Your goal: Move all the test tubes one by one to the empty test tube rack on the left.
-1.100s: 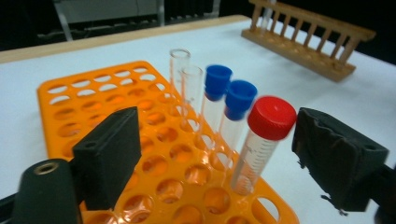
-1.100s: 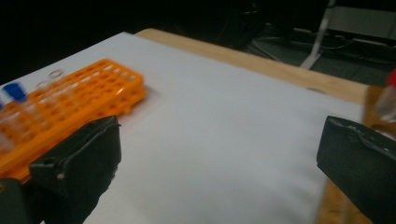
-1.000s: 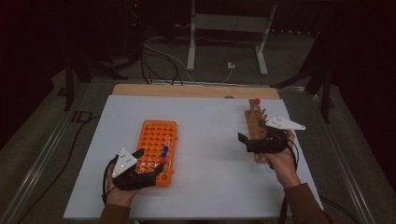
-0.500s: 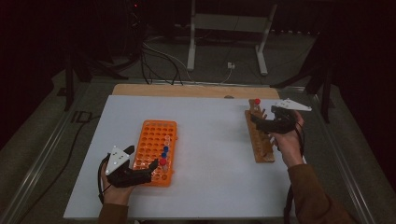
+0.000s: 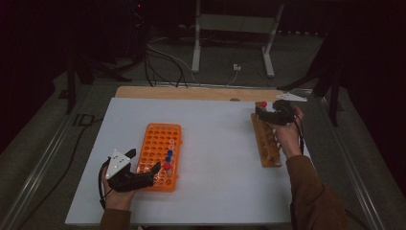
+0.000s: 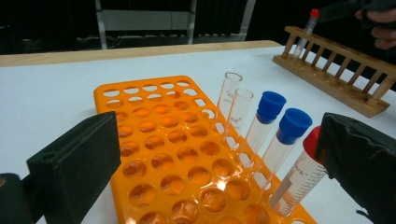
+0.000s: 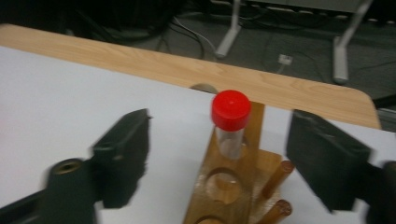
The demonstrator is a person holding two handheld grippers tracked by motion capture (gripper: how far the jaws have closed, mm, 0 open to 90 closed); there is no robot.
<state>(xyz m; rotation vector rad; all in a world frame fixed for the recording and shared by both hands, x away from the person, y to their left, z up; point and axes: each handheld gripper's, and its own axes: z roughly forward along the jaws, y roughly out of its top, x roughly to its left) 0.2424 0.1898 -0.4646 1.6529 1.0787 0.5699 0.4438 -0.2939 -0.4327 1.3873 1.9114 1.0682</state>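
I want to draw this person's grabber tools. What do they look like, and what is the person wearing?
Both tools are black. The left gripper has two blocky black jaws, a pale three-cornered plate on top and a black cable looping by the wrist. The right gripper has the same plate and a dark cable too. The person's sleeves are brown.

So the surface (image 5: 215, 143) is a white sheet with a strip of bare wood showing along the far edge. Sitting right on it are an orange tube rack (image 5: 159, 155) toward the left and a wooden rack (image 5: 265, 142) over on the right, well apart.
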